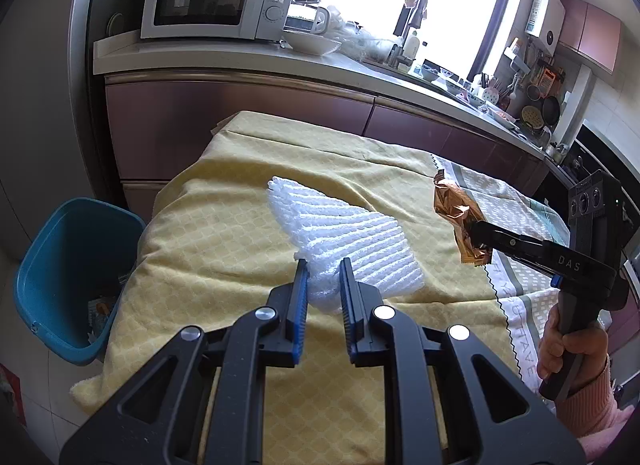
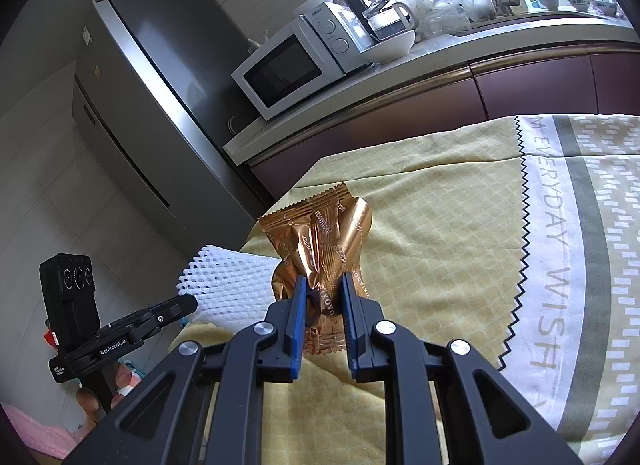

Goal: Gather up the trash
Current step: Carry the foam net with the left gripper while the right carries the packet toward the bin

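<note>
A white foam net sleeve lies on the yellow cloth. My left gripper is shut on its near end. A crumpled copper-coloured wrapper is held by my right gripper, which is shut on its lower part, just above the cloth. In the left wrist view the wrapper and the right gripper are at the right. In the right wrist view the foam sleeve and the left gripper are at the left.
A blue bin with some trash inside stands on the floor left of the table. A grey-and-white printed towel covers the table's right side. Behind are a counter with a microwave, a bowl, and a fridge.
</note>
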